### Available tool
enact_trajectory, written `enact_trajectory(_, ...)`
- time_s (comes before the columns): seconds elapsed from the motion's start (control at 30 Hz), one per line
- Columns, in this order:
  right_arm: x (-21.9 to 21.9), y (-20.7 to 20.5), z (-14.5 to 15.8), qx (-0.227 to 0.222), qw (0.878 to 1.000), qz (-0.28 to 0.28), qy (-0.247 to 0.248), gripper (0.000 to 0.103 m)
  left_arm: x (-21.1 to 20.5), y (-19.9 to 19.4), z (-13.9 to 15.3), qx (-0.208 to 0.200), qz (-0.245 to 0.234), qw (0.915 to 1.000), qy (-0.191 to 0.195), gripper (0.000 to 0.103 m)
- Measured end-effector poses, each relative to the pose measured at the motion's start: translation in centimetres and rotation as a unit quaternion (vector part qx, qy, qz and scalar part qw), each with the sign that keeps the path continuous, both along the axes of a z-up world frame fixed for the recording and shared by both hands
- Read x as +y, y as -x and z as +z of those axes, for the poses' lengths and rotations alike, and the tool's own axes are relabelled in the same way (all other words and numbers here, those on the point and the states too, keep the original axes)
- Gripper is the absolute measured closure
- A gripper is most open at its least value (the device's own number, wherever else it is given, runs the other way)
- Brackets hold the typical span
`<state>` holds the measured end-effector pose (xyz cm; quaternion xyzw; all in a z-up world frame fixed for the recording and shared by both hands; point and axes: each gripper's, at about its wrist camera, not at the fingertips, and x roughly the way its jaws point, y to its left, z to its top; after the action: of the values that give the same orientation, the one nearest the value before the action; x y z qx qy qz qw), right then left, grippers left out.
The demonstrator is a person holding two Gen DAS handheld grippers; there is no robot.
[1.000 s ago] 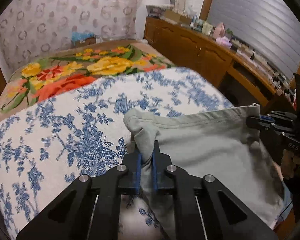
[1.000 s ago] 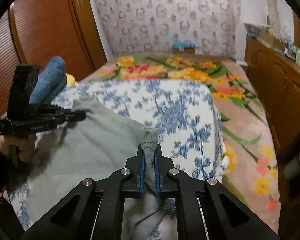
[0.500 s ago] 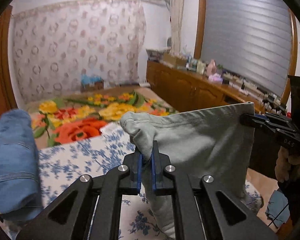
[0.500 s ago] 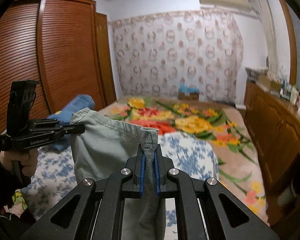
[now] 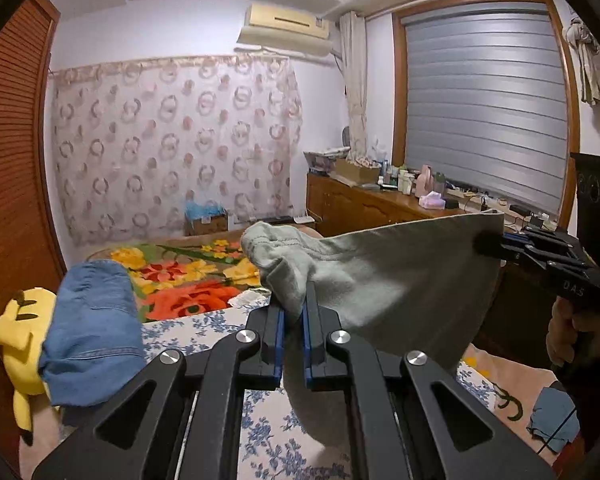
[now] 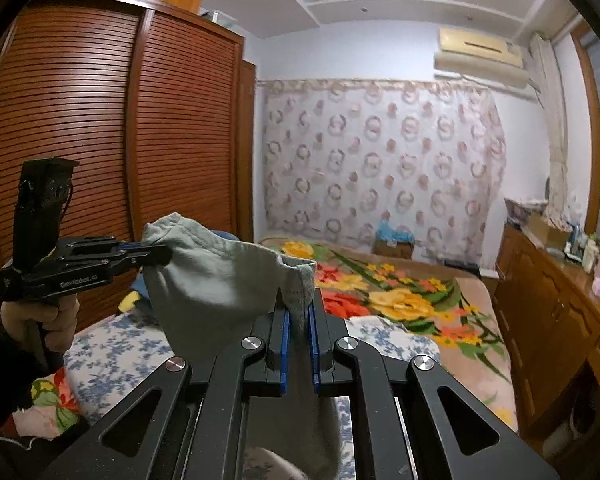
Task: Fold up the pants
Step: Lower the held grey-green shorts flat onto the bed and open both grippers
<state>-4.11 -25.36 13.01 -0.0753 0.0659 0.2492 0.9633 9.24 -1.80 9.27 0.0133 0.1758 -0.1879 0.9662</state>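
The grey-green pants [image 5: 384, 280] hang in the air, stretched between my two grippers above the bed. My left gripper [image 5: 293, 312] is shut on one bunched corner of the pants' top edge. My right gripper [image 6: 299, 312] is shut on the other corner; it also shows at the right of the left wrist view [image 5: 496, 245]. The left gripper shows at the left of the right wrist view [image 6: 156, 254]. The pants [image 6: 216, 280] droop down below both grippers; their lower part is hidden.
The bed has a blue-flowered white sheet [image 5: 268, 436] and a bright floral blanket [image 6: 400, 300] beyond. Folded blue jeans [image 5: 92, 328] and a yellow plush toy [image 5: 14, 328] lie at the left. A wooden dresser [image 5: 384, 212] runs along the right, a wardrobe [image 6: 100, 140] along the left.
Both grippers have lifted the pants from flat on the bed up into the air. The cameras now look level across the room.
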Motion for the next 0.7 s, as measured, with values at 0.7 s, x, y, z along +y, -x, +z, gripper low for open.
enact_trajectory(0.7, -2.0, -19.5, -10.4, 0.117, 0.993, 0.02, 0.023, 0.095, 2.6, -12.9, -10.4, 0.107, 0.062, 0.9915, -0.039, 0.095)
